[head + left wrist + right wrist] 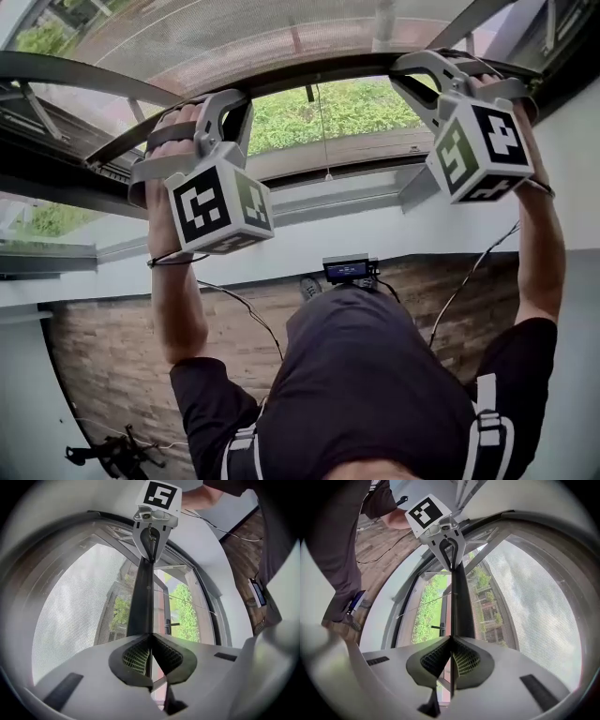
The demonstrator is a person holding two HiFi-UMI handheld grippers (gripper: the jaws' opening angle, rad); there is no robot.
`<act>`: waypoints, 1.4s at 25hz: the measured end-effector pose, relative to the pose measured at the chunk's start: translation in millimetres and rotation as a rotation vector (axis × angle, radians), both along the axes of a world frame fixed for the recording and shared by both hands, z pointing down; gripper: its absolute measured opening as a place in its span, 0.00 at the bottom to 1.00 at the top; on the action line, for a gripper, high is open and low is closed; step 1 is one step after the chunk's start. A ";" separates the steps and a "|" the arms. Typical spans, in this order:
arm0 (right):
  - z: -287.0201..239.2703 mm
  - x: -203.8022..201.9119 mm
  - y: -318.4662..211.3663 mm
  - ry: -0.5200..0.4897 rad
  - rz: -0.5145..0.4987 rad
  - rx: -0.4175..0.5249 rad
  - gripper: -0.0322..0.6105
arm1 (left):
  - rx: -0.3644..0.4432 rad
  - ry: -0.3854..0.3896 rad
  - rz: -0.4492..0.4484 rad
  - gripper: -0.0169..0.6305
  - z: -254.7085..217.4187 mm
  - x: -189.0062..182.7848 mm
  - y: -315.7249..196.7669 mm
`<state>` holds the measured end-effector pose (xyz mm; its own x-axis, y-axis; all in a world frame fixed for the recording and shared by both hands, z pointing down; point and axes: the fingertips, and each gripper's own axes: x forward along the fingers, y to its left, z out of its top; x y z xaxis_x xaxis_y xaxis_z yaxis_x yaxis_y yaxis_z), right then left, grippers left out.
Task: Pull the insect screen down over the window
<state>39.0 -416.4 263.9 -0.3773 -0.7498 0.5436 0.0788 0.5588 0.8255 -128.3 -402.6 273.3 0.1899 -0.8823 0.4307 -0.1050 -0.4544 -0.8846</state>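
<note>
The insect screen's grey mesh [234,37] hangs over the upper part of the window, ending in a dark bottom bar [319,70]. At the bar's left part, my left gripper [236,101] is shut on it. My right gripper [414,73] is shut on the bar further right. In the left gripper view the pads of the left gripper [151,637] pinch the bar's [140,597] thin edge, with the mesh [75,606] to the left. The right gripper view shows the right gripper [451,639] clamped on the same bar [461,602], mesh [525,602] to the right.
Below the bar the window pane is uncovered, with green shrubs outside and a thin pull cord [323,141] hanging there. A window handle [171,624] sticks out of the frame. A small device [347,269] and cables lie on the wooden floor by the white wall.
</note>
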 end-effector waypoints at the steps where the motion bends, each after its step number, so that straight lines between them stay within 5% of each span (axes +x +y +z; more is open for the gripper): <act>1: 9.7 -0.2 0.0 0.004 0.001 -0.017 0.08 | -0.025 0.000 0.000 0.06 10.1 0.2 0.6; 8: 40.6 0.9 3.0 -0.009 0.015 -0.040 0.08 | -0.025 0.007 -0.029 0.06 40.4 1.2 2.4; 19: 124.5 4.8 7.4 0.040 0.029 -0.155 0.08 | -0.197 0.010 -0.020 0.06 124.2 5.6 9.0; 35: 215.0 4.1 18.7 0.106 0.080 -0.247 0.08 | -0.324 0.005 -0.064 0.06 220.4 9.9 16.1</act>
